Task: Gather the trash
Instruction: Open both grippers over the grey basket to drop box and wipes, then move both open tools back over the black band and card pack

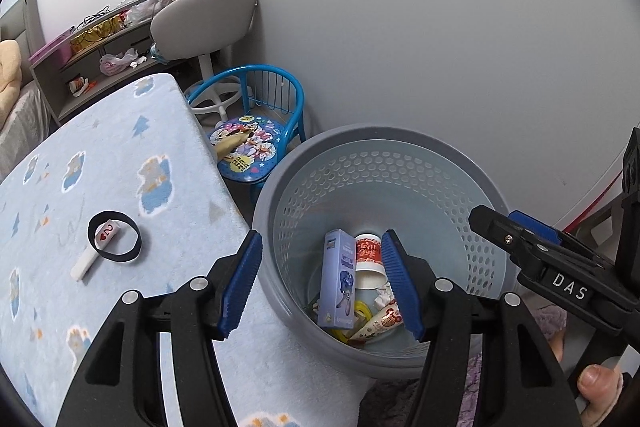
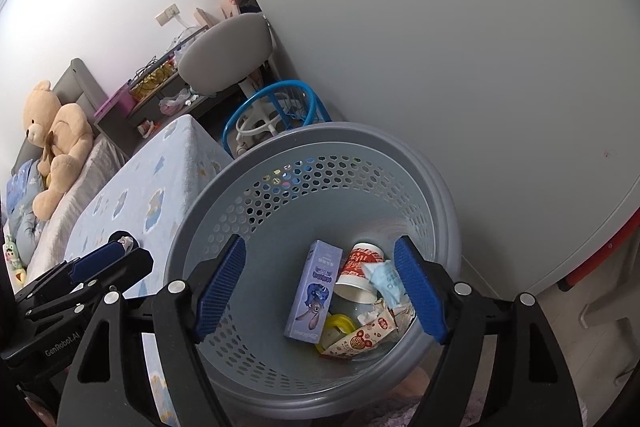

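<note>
Both tools released, nothing between jaws: left tool [image 1: 320, 283], right tool [image 2: 320, 287], both over the perforated grey bin [image 1: 280, 163]. Remaining trash: white strip [image 1: 86, 263] with black band [image 1: 115, 237], on the blue fleece tabletop [image 1: 120, 131] left of the bin. Strip's long axis diagonal. Left tool nearer.

A table draped in a fleecy pale-blue cloud-print cloth [image 1: 120, 155] carries a black elastic band [image 1: 115, 237] looped around a small white plastic stick [image 1: 90, 261].

Bin [image 1: 280, 211] right of table [image 1: 120, 155]
</note>
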Action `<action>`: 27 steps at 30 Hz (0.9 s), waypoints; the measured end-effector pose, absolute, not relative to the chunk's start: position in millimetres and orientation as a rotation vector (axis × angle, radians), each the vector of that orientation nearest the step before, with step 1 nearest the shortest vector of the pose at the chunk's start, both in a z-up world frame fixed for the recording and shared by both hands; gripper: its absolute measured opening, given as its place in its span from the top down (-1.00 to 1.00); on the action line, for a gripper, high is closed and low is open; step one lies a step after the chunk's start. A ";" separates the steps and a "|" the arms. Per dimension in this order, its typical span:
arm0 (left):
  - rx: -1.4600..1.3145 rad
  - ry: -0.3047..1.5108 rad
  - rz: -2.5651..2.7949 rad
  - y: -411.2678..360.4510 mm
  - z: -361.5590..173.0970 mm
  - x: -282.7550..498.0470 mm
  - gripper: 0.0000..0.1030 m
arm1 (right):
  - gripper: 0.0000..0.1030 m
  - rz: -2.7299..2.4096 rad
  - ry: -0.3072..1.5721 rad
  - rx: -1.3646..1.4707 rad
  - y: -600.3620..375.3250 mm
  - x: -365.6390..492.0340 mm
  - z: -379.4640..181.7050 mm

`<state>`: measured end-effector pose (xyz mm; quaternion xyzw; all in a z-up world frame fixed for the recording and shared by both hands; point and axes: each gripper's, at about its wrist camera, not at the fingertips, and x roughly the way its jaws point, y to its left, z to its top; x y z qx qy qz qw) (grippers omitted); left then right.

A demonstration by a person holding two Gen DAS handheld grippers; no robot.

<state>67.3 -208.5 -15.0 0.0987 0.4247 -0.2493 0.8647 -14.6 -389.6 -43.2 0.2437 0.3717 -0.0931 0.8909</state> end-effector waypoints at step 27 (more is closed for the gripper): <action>0.178 0.859 -0.490 -180.7 -7.4 56.7 -0.22 | -0.52 -0.167 0.788 0.486 -367.0 -24.2 -44.3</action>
